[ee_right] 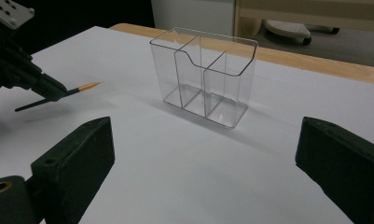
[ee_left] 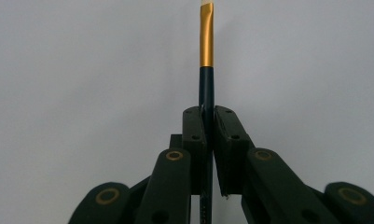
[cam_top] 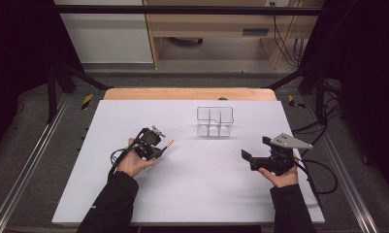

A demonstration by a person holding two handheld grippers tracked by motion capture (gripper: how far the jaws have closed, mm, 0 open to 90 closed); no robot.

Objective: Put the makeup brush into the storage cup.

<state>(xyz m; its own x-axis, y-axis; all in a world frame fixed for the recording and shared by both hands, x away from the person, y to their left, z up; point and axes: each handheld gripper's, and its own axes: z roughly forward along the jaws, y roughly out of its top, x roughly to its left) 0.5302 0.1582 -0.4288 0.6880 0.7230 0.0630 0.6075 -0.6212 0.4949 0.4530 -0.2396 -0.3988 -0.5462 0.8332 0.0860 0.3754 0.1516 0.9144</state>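
I have the brush [ee_left: 206, 70] clamped in my left tool [cam_top: 155, 145], lifted over the counter [cam_top: 192, 189], right tool [cam_top: 252, 159] wide and empty; next I tip it bristle-up into the clear organizer [cam_top: 215, 121].

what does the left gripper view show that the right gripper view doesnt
The left gripper view alone gives the grip up close: the left gripper fingers shut on the brush, its gold ferrule pointing away over bare white table.

The right gripper view alone takes in the clear divided organizer standing empty, the right gripper with its fingers wide open and nothing between them, and the wooden table edge.

Both share the brush with its gold end, the left gripper holding it, and the white table surface.
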